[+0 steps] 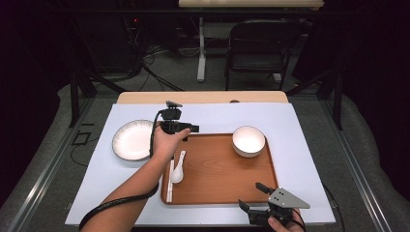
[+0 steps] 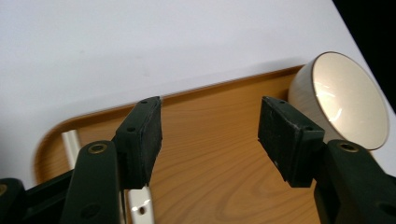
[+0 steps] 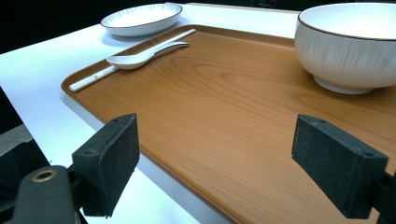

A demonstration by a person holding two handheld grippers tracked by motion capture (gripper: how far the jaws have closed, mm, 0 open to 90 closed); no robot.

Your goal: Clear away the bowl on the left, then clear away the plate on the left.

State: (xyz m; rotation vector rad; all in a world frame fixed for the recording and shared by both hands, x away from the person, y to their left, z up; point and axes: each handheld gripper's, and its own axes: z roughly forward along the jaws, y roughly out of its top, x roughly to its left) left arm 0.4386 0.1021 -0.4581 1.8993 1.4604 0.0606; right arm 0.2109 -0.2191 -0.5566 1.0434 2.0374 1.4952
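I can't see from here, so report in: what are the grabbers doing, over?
Left gripper open above tray. Right gripper open at near edge. Spoon, chopsticks lying free.

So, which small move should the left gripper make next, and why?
Probably swing the left gripper over to the plate and take its rim. Its fingers are open and empty above the tray; spoon and bowl already sit there, while the plate lies outside.
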